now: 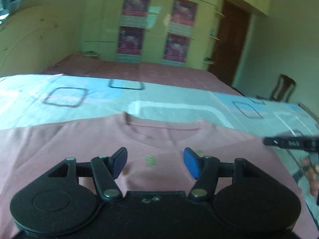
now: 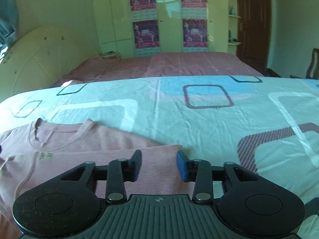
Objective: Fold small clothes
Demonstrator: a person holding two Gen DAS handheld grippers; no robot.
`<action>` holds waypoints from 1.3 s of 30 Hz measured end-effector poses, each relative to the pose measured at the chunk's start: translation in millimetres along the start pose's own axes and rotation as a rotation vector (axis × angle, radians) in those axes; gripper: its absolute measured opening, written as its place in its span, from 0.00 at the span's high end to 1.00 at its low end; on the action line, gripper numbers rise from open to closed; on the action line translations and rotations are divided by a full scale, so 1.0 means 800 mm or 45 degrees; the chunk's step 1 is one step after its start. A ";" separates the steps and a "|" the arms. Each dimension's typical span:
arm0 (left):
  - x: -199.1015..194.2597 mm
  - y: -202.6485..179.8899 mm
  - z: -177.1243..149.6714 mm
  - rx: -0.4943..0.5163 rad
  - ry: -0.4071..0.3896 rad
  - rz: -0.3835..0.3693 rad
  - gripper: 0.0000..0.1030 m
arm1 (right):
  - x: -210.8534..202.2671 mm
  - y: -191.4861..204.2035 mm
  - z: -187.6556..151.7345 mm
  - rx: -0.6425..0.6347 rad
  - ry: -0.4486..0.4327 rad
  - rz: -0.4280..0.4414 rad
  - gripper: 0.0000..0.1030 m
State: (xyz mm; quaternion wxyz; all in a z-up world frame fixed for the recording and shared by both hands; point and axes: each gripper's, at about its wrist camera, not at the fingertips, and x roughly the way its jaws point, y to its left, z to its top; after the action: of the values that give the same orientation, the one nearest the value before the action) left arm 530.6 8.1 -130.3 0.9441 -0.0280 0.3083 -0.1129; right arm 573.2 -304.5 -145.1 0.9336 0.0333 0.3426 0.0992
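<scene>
A small pink shirt (image 1: 59, 145) lies flat on a patterned sheet, collar away from me, a small green print on its chest. My left gripper (image 1: 155, 163) is open and empty, hovering above the chest. In the right wrist view the shirt (image 2: 99, 135) lies at the lower left, with its ribbed sleeve (image 2: 157, 159) folded in across the body. My right gripper (image 2: 159, 165) is open over that sleeve's end and holds nothing. The right gripper's body also shows at the right edge of the left wrist view (image 1: 291, 143).
The blue-and-white patterned sheet (image 2: 219, 119) covers the work surface. Behind it is a bed with a pink cover (image 2: 189, 65). Yellow wardrobes with posters (image 2: 147, 33) fill the back wall. A brown door (image 2: 253, 20) and a wooden chair (image 1: 283, 87) are at the right.
</scene>
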 end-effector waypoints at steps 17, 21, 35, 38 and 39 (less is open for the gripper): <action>0.006 -0.005 -0.029 0.141 0.144 0.052 0.33 | -0.005 -0.005 -0.024 -0.089 0.188 -0.090 0.69; -0.022 -0.012 -0.064 0.276 0.199 0.118 0.30 | -0.049 0.012 -0.067 -0.158 0.197 -0.114 0.69; -0.011 0.113 -0.031 -0.369 0.160 0.029 0.61 | -0.092 0.030 -0.096 -0.051 0.176 -0.139 0.69; -0.010 0.110 -0.015 -0.298 0.103 0.031 0.95 | -0.091 0.026 -0.091 0.012 0.191 -0.135 0.69; -0.017 0.104 -0.010 -0.240 0.050 0.035 0.95 | -0.097 0.028 -0.089 0.015 0.169 -0.133 0.69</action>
State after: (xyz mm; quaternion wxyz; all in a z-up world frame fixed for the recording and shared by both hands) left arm 531.4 92.3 -139.1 0.9326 -0.1104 0.3363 -0.0708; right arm 466.0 -299.4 -147.2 0.9126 0.0142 0.4056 0.0502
